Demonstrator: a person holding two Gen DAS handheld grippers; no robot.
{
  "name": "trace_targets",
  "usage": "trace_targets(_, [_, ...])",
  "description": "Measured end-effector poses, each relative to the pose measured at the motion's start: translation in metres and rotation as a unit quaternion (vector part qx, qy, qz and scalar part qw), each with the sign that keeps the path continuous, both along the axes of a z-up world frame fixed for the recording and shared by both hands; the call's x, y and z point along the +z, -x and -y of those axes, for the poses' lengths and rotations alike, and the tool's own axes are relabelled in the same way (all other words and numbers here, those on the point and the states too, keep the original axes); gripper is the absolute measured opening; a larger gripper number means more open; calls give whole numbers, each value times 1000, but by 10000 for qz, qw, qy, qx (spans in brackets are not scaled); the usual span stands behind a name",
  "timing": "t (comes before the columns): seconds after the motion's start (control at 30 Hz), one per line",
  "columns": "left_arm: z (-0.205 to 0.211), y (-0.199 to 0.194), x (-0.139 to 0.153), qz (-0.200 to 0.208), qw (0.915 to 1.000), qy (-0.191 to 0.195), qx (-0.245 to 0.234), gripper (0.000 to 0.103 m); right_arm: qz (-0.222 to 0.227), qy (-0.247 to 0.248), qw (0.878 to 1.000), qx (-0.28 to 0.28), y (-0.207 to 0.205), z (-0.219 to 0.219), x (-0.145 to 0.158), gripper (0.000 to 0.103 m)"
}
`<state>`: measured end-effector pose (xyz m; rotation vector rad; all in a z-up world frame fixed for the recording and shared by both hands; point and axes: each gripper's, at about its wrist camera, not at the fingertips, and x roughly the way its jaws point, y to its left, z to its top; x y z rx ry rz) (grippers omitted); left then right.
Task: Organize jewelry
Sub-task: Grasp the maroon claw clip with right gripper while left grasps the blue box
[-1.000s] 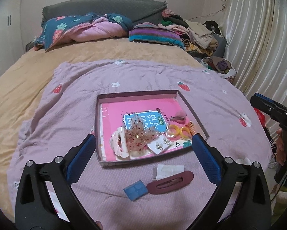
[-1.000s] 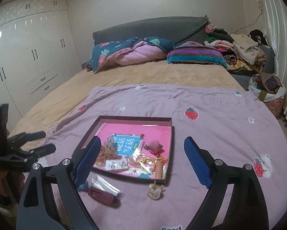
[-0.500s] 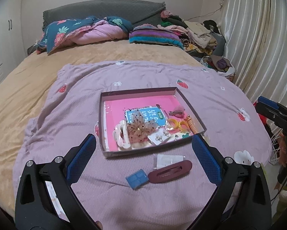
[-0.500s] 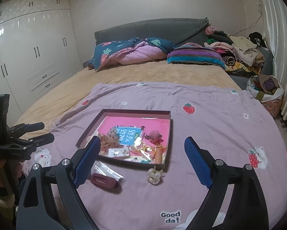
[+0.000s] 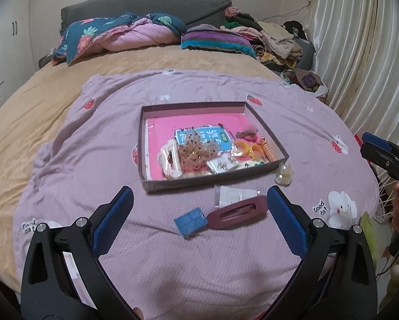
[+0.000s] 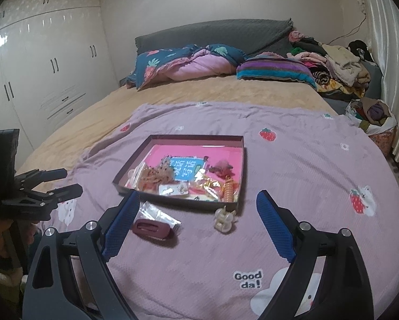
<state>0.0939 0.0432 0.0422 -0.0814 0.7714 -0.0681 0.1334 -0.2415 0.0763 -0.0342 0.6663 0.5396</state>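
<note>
**Both grippers idle; loose pieces outside tray**

The left gripper point(image 5: 199, 213) and right gripper point(image 6: 198, 222) hover with jaws spread, holding nothing. The tray point(image 5: 199, 182) on the bed holds most jewelry. The maroon hair clip point(image 5: 238, 212), blue square piece point(image 5: 190, 222), clear packet point(image 5: 235, 194) and translucent claw clip point(image 6: 224, 218) lie just outside. Judged step: approach. Next: descend and grip one.

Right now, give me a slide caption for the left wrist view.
Open left gripper above maroon hair clip and blue case, near the tray.
</note>
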Motion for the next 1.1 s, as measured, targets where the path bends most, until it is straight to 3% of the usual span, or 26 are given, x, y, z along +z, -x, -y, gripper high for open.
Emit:
trace_targets(0.47, [-3, 11, -40, -333, 9994, -66, 46, 93, -344, -5, 9993, 151, 12, -15, -38, 88])
trace_targets(1.1, [-22, 7, -94, -816, 9964, -5, 229, 93, -1140, 242, 9915, 585, -4, -59, -104, 88])
